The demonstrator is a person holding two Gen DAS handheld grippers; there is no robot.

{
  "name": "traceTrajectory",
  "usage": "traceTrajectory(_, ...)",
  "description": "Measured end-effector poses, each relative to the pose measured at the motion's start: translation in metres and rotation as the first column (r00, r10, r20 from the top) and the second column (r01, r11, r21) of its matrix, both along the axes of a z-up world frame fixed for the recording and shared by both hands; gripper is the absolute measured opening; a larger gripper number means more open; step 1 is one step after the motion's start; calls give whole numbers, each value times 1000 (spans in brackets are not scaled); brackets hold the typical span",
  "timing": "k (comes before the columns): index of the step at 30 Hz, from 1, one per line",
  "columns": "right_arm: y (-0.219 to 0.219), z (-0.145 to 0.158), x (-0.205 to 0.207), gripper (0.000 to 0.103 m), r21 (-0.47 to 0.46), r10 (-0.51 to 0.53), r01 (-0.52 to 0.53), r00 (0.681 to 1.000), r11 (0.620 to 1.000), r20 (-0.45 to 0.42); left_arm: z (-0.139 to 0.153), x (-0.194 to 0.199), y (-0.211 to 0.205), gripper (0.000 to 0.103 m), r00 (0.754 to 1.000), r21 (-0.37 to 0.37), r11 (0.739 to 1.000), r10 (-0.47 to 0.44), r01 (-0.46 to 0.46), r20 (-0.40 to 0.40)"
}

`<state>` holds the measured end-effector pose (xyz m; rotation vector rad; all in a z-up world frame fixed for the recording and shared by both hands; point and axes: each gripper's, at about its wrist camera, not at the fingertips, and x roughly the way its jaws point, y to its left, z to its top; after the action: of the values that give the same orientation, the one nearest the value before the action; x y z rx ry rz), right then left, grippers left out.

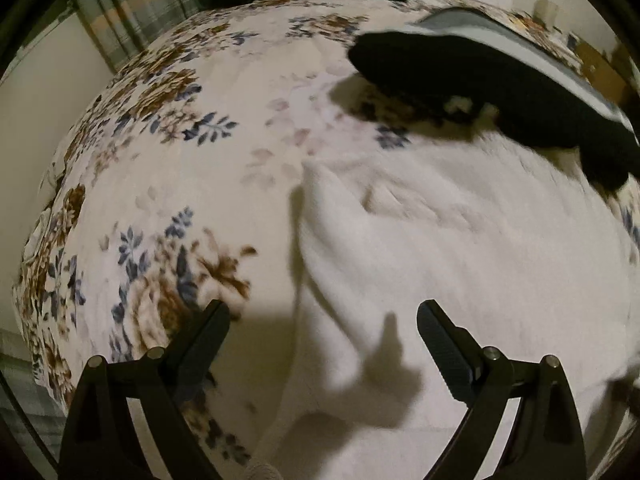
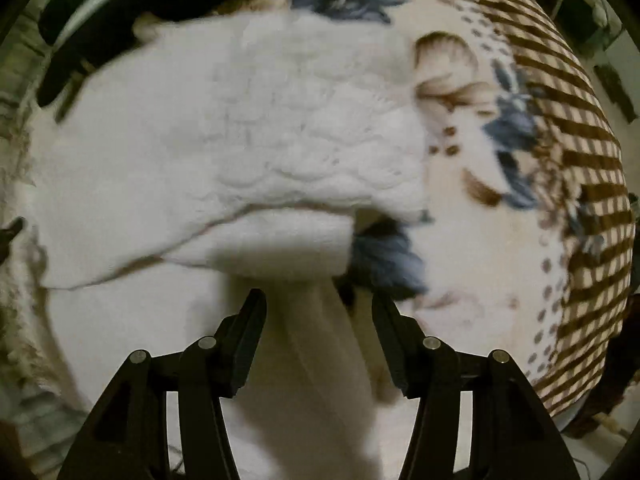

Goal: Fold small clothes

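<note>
My right gripper (image 2: 319, 300) stood open astride a fold of the white fleece garment (image 2: 240, 128) on the floral blanket (image 2: 480, 240); my left gripper (image 1: 323, 312), also open, hovered over its left edge.

White garment (image 2: 248, 128) motion-blurred, lower edge cut off at frame bottom; dark clothing (image 1: 500, 92) smeared at upper right, identity indeterminate.

Left gripper (image 1: 323, 316): matte black plastic, triangular cut-out linkage arms, round silver pivot pins, ribbed grip texture on the inner faces of the fingers (image 1: 440, 344). Right gripper (image 2: 319, 300): same black build, silver pins, tapered fingers (image 2: 250, 320).
</note>
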<state>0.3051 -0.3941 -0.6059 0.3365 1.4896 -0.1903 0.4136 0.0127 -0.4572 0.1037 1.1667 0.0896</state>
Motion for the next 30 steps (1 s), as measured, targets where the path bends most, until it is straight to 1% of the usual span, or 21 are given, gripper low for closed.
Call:
traceTrajectory(1,0,-3,1,46,-28,-3,3,1000,1000,13,-5,0,-3,96,1000,10,1000,-4,4,-14)
traceTrajectory(2,-2,-3,2,29,-81,-12,14,999,997,30,-8,0,-3,96,1000,10,1000,-3,3,-21)
traceTrajectory(3,-11,-2,2,27,-152,-50,57,998,987,44,-11,1,-2,96,1000,11,1000,2,-2,-25)
traceTrajectory(4,-29,-5,-1,27,-160,-144,150,988,976,48,-12,3,-1,96,1000,16,1000,7,-6,-29)
traceTrajectory(6,-60,-14,-12,27,-80,-312,313,950,946,26,-13,5,4,96,999,16,1000,21,-21,-26)
traceTrajectory(7,-63,-18,-14,27,-65,-327,328,945,943,17,-12,6,6,96,999,11,999,30,-30,-24)
traceTrajectory(9,-51,-13,-8,28,-101,-264,264,964,959,7,-7,4,13,96,999,1,999,48,-48,-15)
traceTrajectory(10,-47,-9,-7,32,-111,-251,250,968,962,-1,-4,2,16,96,998,-1,998,55,-55,-9)
traceTrajectory(11,-46,-2,-9,45,-113,-261,258,965,960,-16,-1,0,19,96,998,-4,998,64,-64,-7)
traceTrajectory(12,-46,2,-9,48,-111,-282,278,959,954,-26,0,-1,22,96,998,-9,998,70,-70,-9)
traceTrajectory(14,-54,25,-23,48,-44,-390,390,921,920,6,2,-5,27,96,996,-23,996,83,-83,-14)
traceTrajectory(16,-56,41,-34,49,51,-455,453,890,890,40,1,-6,29,96,996,-23,996,84,-85,-25)
traceTrajectory(19,-51,54,-35,49,216,-511,485,855,848,87,-4,-1,28,96,996,-14,996,84,-84,-33)
traceTrajectory(21,-45,53,-20,49,242,-515,481,851,843,104,-7,4,25,96,997,-10,997,75,-75,-34)
traceTrajectory(23,-47,50,1,49,218,-524,489,838,844,149,-9,10,20,96,998,2,998,55,-55,-19)
traceTrajectory(24,-42,48,10,49,198,-514,483,843,853,159,-12,13,17,96,999,12,999,48,-48,-16)
traceTrajectory(25,-42,42,23,49,161,-487,464,858,871,160,-15,16,15,96,999,19,999,44,-43,-15)
traceTrajectory(26,-40,36,33,44,124,-464,449,873,885,151,-19,19,14,96,999,23,999,44,-43,-20)
traceTrajectory(28,-31,20,55,19,26,-374,373,922,927,106,-28,24,12,96,998,16,999,49,-48,-40)
traceTrajectory(29,-22,17,61,17,-35,-305,309,948,950,94,-32,27,11,96,998,13,999,53,-52,-46)
traceTrajectory(30,-19,19,66,15,-86,-255,263,962,961,95,-35,29,11,96,997,12,999,54,-53,-48)
